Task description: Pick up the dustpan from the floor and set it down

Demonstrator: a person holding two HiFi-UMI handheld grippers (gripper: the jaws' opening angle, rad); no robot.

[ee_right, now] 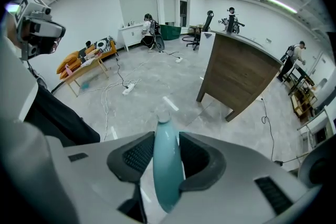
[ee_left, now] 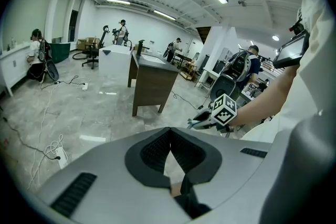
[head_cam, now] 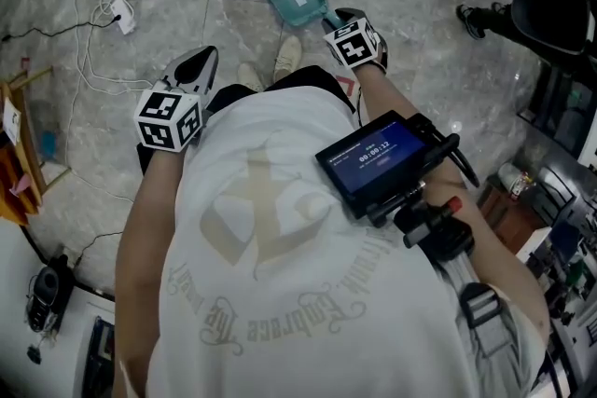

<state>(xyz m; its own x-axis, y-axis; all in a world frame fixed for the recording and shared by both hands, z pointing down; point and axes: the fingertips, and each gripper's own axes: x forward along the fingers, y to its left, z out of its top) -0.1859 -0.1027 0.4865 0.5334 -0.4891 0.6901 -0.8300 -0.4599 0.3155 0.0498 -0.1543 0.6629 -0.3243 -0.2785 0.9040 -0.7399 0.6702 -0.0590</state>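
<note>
The teal dustpan (head_cam: 298, 0) lies on the grey marble floor just ahead of the person's feet, its pan pointing away. Its handle (ee_right: 167, 165) runs up between the jaws of my right gripper (head_cam: 338, 17), and both pads sit against it with no gap showing; the pan itself is hidden below the jaws in the right gripper view. My left gripper (head_cam: 201, 61) hangs off to the left of the body, apart from the dustpan. Its fingertips meet in the left gripper view, where the left gripper (ee_left: 169, 131) has nothing between the jaws.
White cables and a power strip (head_cam: 119, 12) lie on the floor at the left. A black office chair (head_cam: 550, 14) stands at the right. A brown wooden desk (ee_right: 236, 73) is farther off. The person's shoes (head_cam: 280, 61) are close behind the dustpan.
</note>
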